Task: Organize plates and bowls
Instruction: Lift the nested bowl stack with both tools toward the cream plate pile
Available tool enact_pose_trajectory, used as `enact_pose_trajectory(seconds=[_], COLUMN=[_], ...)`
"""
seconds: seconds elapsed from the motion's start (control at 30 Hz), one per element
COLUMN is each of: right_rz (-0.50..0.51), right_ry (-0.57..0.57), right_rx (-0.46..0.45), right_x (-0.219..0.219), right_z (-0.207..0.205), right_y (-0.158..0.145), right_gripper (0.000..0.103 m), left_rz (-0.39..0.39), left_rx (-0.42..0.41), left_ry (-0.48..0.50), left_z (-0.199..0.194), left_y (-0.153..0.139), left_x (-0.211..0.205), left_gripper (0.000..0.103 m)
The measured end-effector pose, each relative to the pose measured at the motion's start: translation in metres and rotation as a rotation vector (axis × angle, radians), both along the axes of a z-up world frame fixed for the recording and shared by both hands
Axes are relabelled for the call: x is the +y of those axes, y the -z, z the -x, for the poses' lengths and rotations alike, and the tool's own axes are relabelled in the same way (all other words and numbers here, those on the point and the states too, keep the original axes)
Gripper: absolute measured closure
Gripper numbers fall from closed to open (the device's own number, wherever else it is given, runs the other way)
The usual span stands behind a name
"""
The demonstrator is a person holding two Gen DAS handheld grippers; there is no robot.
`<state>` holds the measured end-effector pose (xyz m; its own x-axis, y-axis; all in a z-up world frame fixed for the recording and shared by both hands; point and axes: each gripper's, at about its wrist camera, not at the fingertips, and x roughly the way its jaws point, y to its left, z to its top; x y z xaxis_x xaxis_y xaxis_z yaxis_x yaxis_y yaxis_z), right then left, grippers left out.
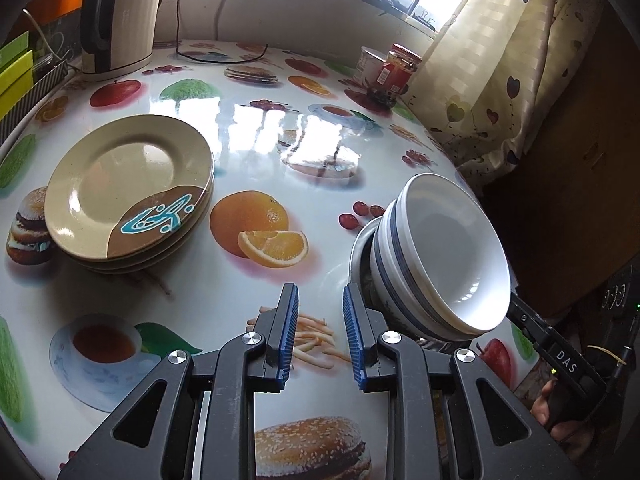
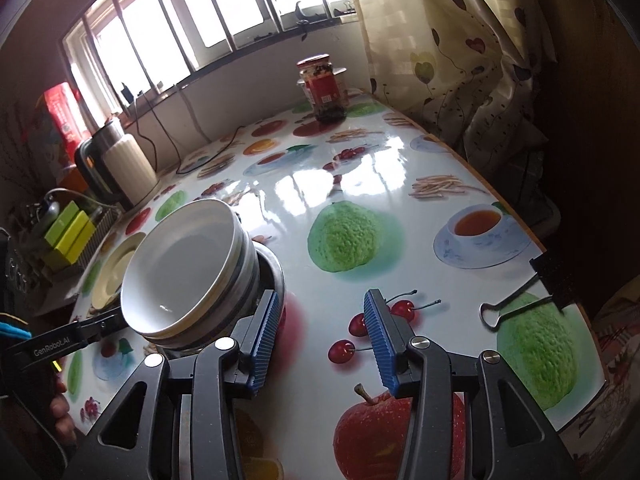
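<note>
1. The bowls (image 1: 440,256) stood as one nested stack: white bowls with dark rim bands, seated in a metal bowl (image 1: 362,248) at the bottom. The stack leaned noticeably off upright. It rested on the table (image 1: 248,128), on the curtain side of the printed orange (image 1: 256,224).
2. The plates (image 1: 128,188) were piled in a stack of their own, tan with a brown and blue motif, on the opposite side of the printed orange and well apart from the bowls.
3. I judged the sorting largely complete: like sat with like. Outstanding, in my judgement: settling the tilted bowl stack level.
4. The left gripper (image 1: 320,328) was empty, its jaws apart, positioned just beside the bowl stack on the orange side. The right gripper (image 2: 324,344) was likewise empty, jaws apart wider, with one blue pad (image 2: 266,336) at the base of the stack; I could not tell whether it touched.
5. The left wrist view alone showed the full plate stack and its pattern; the right wrist view caught only a sliver of it behind the bowls.
6. The right wrist view alone showed a binder clip (image 2: 520,304) at the table edge, well apart from the bowls.
7. Both views showed the kettle (image 1: 120,20) and the red-lidded jar (image 1: 398,70) at the far side of the table from the bowls.
</note>
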<state>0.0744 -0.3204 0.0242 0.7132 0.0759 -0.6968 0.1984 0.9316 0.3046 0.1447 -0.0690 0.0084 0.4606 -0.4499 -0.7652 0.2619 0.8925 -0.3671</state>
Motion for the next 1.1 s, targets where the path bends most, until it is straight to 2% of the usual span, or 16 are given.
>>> enact_pose_trajectory(seconds=[0.2,0.6,0.77,1.1], right_rz=[-0.059,-0.136,-0.161,-0.228], right_ry=[-0.025,-0.067,-0.096,-0.139], right_rx=[0.002,0.001,0.002,-0.026], right_x=[-0.004,-0.003,0.000,0.002], right_z=[-0.007,-0.018,-0.023,-0.025], right_y=[0.012,0.025,0.028,0.030], right_gripper=[0.059,0.060,0.075,0.091], left_rz=[0.047,0.094,0.123,0.168], left_rx=[0.046,0.051,0.057,0.039], left_ry=[0.025,0.041,0.046,0.054], left_z=[-0.007,-0.017,-0.019,-0.019], left_y=[0.011,0.017,0.021,0.025], left_x=[-0.007,-0.010,-0.007,-0.003], left_gripper=[0.079,0.079,0.079,0.082])
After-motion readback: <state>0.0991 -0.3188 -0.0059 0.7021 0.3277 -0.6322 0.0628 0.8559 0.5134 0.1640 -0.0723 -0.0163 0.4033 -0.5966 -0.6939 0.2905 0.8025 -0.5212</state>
